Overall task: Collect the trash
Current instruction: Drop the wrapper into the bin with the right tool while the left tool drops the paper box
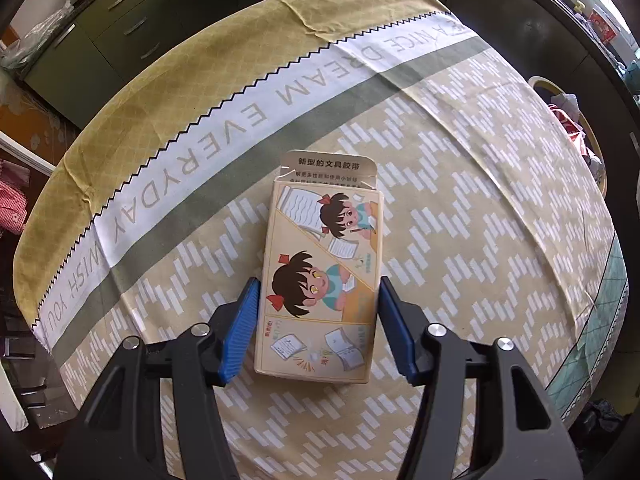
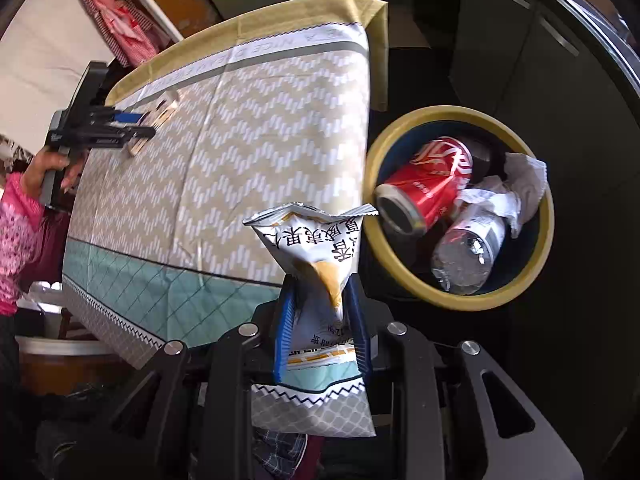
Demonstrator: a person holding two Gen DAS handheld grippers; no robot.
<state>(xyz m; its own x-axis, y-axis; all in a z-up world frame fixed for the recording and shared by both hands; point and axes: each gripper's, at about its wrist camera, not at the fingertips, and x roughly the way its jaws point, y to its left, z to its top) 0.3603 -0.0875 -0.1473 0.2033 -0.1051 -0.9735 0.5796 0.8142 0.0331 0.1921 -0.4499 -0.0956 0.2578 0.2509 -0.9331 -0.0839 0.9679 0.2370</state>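
Observation:
A flat cardboard box (image 1: 320, 264) printed with cartoon children lies on the patterned tablecloth (image 1: 460, 200), its top flap open. My left gripper (image 1: 319, 280) points down over it, and its blue pads (image 1: 244, 320) touch the box's two long sides. In the right wrist view the same left gripper (image 2: 140, 124) and box (image 2: 160, 114) show at the table's far left, held by a hand in a pink sleeve. My right gripper (image 2: 322, 284) is shut on a silver snack bag (image 2: 316, 248), which sticks up crumpled beside the table's edge, close to the bin (image 2: 400, 280).
The yellow-rimmed bin stands on the dark floor just off the table corner and holds a red can (image 2: 428, 184), a clear plastic bottle (image 2: 468, 252) and crumpled white paper (image 2: 520, 184). Green cabinets (image 1: 100, 32) stand beyond the table. The bin's rim (image 1: 540, 80) shows at the right.

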